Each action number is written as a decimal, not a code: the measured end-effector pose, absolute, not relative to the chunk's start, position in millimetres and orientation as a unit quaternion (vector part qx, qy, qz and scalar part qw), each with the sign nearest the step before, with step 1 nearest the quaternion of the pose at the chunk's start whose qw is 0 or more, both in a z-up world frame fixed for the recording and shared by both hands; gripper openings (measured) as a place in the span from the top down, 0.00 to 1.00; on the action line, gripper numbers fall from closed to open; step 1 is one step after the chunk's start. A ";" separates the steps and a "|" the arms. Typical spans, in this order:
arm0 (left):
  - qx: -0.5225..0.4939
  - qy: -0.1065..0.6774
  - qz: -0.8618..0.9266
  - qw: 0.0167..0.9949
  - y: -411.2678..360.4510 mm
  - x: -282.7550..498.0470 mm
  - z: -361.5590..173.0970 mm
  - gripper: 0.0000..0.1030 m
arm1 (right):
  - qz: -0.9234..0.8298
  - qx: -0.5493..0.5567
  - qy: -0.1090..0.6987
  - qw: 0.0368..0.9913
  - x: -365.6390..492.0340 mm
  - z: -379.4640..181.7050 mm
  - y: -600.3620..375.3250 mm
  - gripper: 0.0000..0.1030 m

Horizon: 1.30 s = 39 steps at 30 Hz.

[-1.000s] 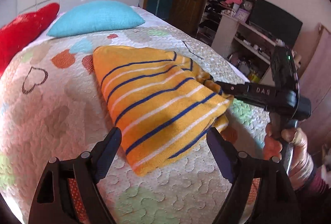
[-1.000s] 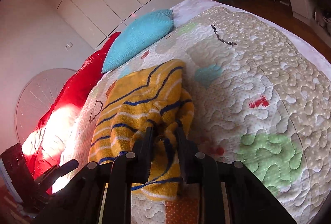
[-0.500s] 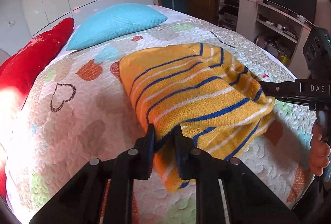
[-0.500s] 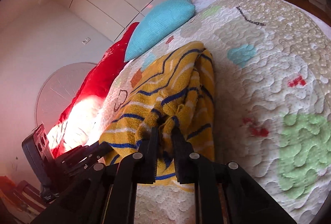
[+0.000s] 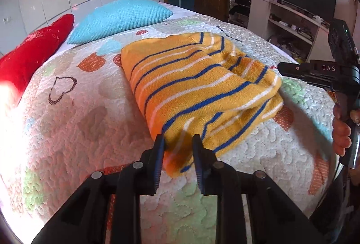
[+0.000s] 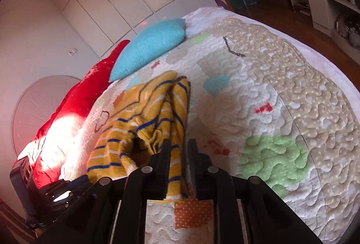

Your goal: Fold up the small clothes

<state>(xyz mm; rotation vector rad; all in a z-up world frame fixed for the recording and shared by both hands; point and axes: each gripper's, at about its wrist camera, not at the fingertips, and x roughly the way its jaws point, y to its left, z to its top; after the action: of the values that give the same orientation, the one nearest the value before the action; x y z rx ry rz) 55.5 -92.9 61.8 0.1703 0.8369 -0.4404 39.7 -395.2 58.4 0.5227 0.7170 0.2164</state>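
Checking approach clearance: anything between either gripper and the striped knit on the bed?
Nothing visible. The yellow striped knit lies bare on the quilt; its near edge already sits between the fingers of the left gripper and right gripper, whose jaws have just been opening. Both pillows lie well beyond it.

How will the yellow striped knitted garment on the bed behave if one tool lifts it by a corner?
The yellow striped garment would likely hang limp, since it already lies in soft folds and bunches. Its folded layers would probably fall open, as nothing holds them together. The thick knit suggests it grips the quilt instead of sliding easily.
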 end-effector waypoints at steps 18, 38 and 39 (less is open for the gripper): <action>-0.071 0.409 -0.200 0.887 -47.2 75.8 81.7 0.45 | 0.108 0.203 0.433 0.872 55.7 19.7 -371.0 0.95; -0.030 0.461 -0.158 0.873 -93.7 98.5 29.1 0.34 | 0.173 0.207 0.406 0.873 163.7 63.7 -337.9 0.74; -0.030 0.460 -0.158 0.873 -92.5 96.4 30.5 0.34 | 0.161 0.205 0.419 0.870 173.1 52.6 -337.0 0.72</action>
<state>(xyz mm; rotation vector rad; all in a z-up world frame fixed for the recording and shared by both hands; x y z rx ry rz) 96.4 -92.5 30.5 -0.0622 0.9604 -0.3294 173.1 -337.0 52.6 0.4277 0.8765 0.3361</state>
